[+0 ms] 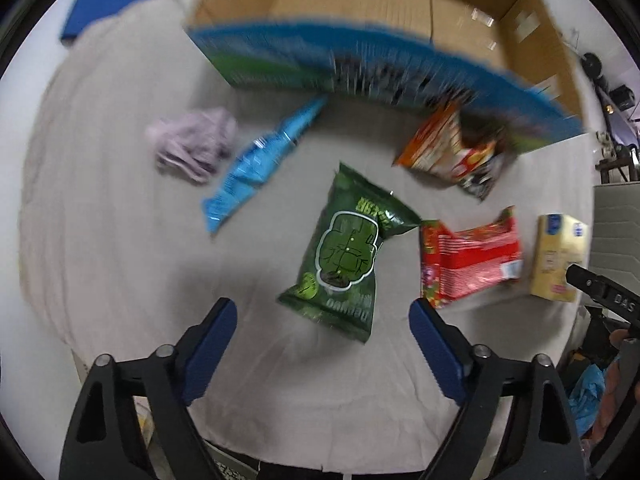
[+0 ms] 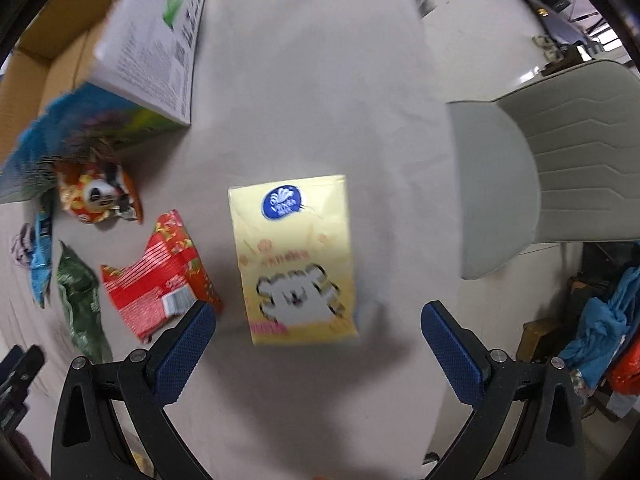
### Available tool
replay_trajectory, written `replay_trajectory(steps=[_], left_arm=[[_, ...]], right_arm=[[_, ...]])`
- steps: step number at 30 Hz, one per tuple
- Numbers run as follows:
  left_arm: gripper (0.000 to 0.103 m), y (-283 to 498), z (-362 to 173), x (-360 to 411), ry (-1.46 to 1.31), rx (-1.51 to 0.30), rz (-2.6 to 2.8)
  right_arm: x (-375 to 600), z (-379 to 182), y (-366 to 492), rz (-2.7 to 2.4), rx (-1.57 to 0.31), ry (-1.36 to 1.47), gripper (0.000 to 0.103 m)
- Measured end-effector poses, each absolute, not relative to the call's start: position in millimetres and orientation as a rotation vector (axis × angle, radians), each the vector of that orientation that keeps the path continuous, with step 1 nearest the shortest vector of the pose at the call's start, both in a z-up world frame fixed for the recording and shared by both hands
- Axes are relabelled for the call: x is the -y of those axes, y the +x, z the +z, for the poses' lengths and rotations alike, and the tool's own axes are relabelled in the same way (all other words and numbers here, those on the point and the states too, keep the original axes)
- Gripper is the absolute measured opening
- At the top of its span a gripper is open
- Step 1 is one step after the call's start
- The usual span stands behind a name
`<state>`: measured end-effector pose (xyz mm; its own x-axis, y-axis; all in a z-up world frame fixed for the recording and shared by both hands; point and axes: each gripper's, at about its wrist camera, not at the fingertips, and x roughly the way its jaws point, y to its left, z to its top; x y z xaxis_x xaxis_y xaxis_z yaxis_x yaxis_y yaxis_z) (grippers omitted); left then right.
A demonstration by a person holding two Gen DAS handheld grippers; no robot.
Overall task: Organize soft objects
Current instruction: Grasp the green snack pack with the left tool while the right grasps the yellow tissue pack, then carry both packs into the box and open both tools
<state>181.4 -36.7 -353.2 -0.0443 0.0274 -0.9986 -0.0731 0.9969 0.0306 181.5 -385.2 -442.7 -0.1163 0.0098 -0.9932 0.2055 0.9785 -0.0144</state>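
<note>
Hovering above the cloth-covered table (image 1: 100, 240), both grippers are spread wide and hold nothing, so the step in hand looks like the approach before a first pick. The left gripper (image 1: 322, 320) hangs over the near end of the green snack bag (image 1: 346, 252), which lies flat in the middle of the cloth, its fingers (image 1: 212, 344) standing well clear on either side. The right gripper (image 2: 318, 326) is lined up on the yellow tissue pack (image 2: 296, 260), which sits right of the red packet (image 2: 160, 276) and apart from it.

The green bag's long axis runs near to far with a slight lean, its crimped top pointing away toward the open cardboard box (image 1: 400, 0) at the far side. The tissue pack also lies lengthwise near to far, blue logo at the far end and cartoon bear at the near end. Both sit roughly square to the jaws above them, so little wrist turn should be needed.

My guess is that the next move is a straight descent and a gentle close across the short width of each item, then a carry to the box. Both views are motion-blurred, so how puffed the bags are is hard to judge. A blue packet (image 1: 256, 160), a lilac cloth bundle (image 1: 196, 142) and an orange packet (image 1: 452, 148) wait farther off, the last beside the box.
</note>
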Motion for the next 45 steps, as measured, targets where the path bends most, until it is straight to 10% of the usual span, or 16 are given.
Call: replay_trajectory(steps=[8,12,23,45], left_arm=[[0.067,205.6,-426.4,35.8,-0.081,-1.741,0.028],[0.048,207.7,-444.3,34.5,-0.092,-1.765,0.005],[0.04,184.1,-450.6,33.8,-0.085,-1.701,-0.011],[0.039,203.9,-225.8,52.8,-0.087,-1.298,-0.134]], right_arm=[[389.7,-481.1,186.9,-0.178,-1.749,0.223,0.1],[397.1,-495.1,183.5,-0.191,-1.787,0.272,0.078],[403.3,-475.4,164.1,-0.2,-1.761,0.334,0.067],[332.3,-225.0,157.5,0.13,-1.394,0.289,0.067]])
